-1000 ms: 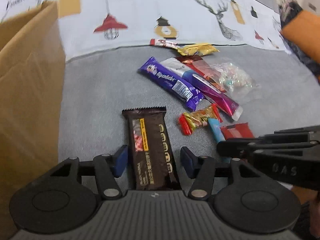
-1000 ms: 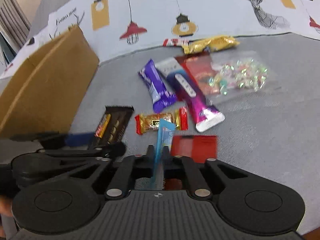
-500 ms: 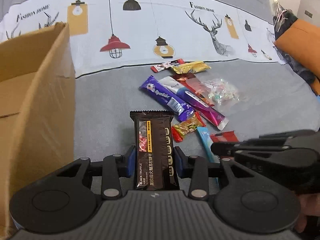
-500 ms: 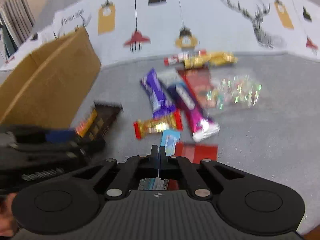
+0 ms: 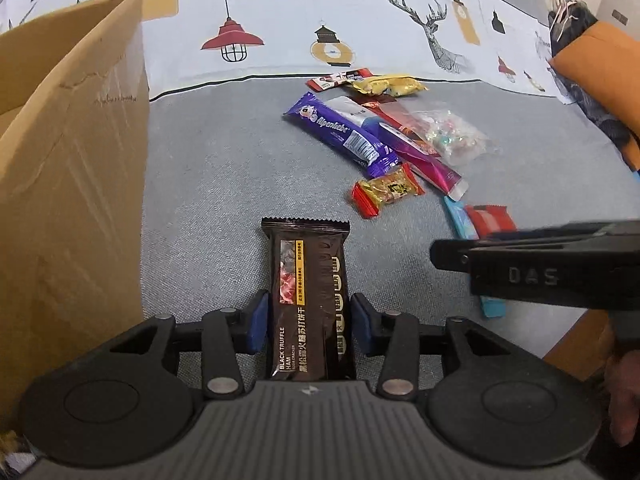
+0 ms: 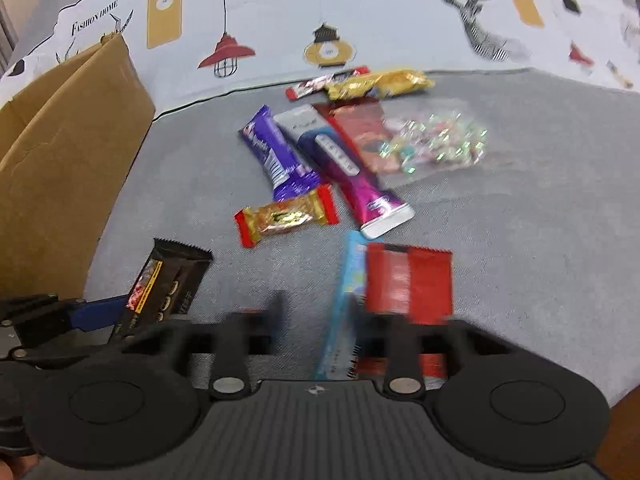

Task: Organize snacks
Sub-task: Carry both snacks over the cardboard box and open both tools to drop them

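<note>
- Left gripper (image 5: 308, 322): blue pads (image 5: 256, 322) pressed against both long edges of the dark brown cracker pack (image 5: 308, 300) ("BLACK TRUFFLE HAM"). Pinching it; pack points straight ahead along the fingers, serrated end forward.
- Right wrist view shows the same pack (image 6: 164, 292) tilted, clamped at the left gripper's blue pad, just beside the cardboard box (image 6: 60, 184).
- Cardboard box (image 5: 68, 184) fills the left side of the left view, open flap up, standing on the grey cloth (image 5: 224, 168).
- Right gripper (image 6: 320, 320): jaws spread, nothing pinched. Fingers are motion-blurred, so the exact gap is hard to read; they look to straddle the light blue stick pack (image 6: 344, 308), with the red wrapper (image 6: 408, 280) partly over it.
- From the left view, the right gripper (image 5: 440, 254) sits at right, above the blue stick (image 5: 460, 216) and red wrapper (image 5: 490, 220).
- Rest of the snacks lie loose on the grey cloth, well apart from the box:
  - red-and-gold candy (image 6: 286, 218), just in front of the purple Alpenliebe bar (image 6: 276, 156)
  - magenta tube pack (image 6: 348, 172), beside the purple bar and touching it
  - dark red flat pack (image 6: 360, 136), under a clear bag of small candies (image 6: 436, 144)
  - gold wrapper (image 6: 380, 82) and a small red-and-white stick (image 6: 320, 82), farthest out, at the edge of the printed white cloth (image 6: 360, 12).
</note>
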